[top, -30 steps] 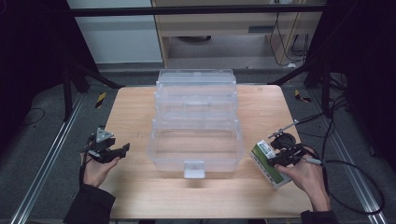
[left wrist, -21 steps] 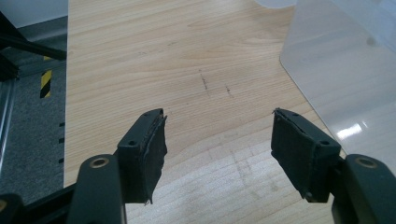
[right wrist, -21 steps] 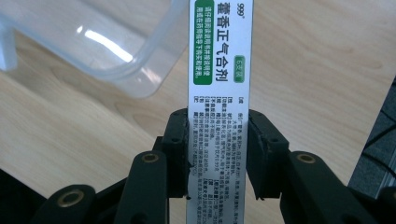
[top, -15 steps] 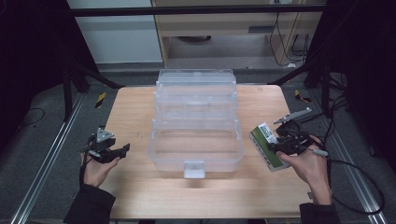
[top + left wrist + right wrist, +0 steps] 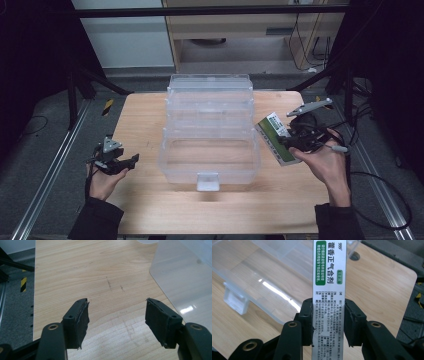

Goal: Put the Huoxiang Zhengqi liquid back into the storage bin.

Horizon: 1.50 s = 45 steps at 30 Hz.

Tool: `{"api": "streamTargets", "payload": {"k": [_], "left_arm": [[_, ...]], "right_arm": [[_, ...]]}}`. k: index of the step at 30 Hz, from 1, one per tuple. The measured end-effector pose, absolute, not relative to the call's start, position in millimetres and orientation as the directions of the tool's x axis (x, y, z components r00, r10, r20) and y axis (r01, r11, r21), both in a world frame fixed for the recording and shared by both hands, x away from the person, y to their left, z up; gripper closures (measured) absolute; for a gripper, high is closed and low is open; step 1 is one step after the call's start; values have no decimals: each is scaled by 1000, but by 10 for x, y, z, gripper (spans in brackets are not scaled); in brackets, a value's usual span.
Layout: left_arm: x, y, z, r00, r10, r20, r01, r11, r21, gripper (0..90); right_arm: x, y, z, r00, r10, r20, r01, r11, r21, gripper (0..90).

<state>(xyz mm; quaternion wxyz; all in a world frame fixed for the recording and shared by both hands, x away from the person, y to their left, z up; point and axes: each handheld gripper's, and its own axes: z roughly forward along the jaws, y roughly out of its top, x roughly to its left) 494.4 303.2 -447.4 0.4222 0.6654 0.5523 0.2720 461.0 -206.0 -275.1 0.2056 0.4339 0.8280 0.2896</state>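
A: Where do we stand with the flat white medicine box with the green label (image 5: 278, 138)?

B: We have it clamped in the right gripper (image 5: 295, 141). In the right gripper view its two black jaws press on the long edges of the medicine box (image 5: 329, 287), which runs up and away from the pads (image 5: 307, 322). From above, the box is off the light wooden table (image 5: 150, 120), tilted, just beside the right wall of the clear plastic tiered storage case (image 5: 210, 135).

A: So we count the pick-up as done?

B: We judge so. The grip looks firm and the box hangs free of the tabletop. What we have left is the placing: carry it over the rim and set it down inside one of the case's trays.

A: Which tray do we go for?

B: We cannot tell from here. The wide front tray, the one with the small clear latch tab (image 5: 208, 181), is nearest and shows nothing in it, so we would guess that one. The stepped upper trays behind it are harder to read through the clear plastic.

A: And our left gripper (image 5: 125, 163)?

B: It rests low at the left side of the table, well apart from the case, with its jaws spread wide and nothing between them. In the left gripper view we see bare wood between the fingers (image 5: 160, 320) and a corner of the clear case (image 5: 185, 280) off to one side.

A: Anything to watch?

B: The box is long, so we should clear the case wall before lowering it.
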Motion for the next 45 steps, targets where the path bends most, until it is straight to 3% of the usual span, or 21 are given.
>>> {"api": "streamTargets", "payload": {"k": [11, 25, 45], "left_arm": [[4946, 3036, -4479, 243, 964, -104, 508, -35, 861, 345], [4952, 3055, -4485, 238, 965, -107, 511, -31, 859, 344], [4956, 3081, -4487, 234, 966, -107, 513, -29, 858, 343]], "right_arm": [[4685, -1812, -2579, -644, 756, -116, 503, 533, 680, 643], [4889, -1474, -2652, -799, 595, -87, 398, 632, 664, 643], [5154, -1249, -2858, -908, 410, -83, 276, 736, 618, 642]]}}
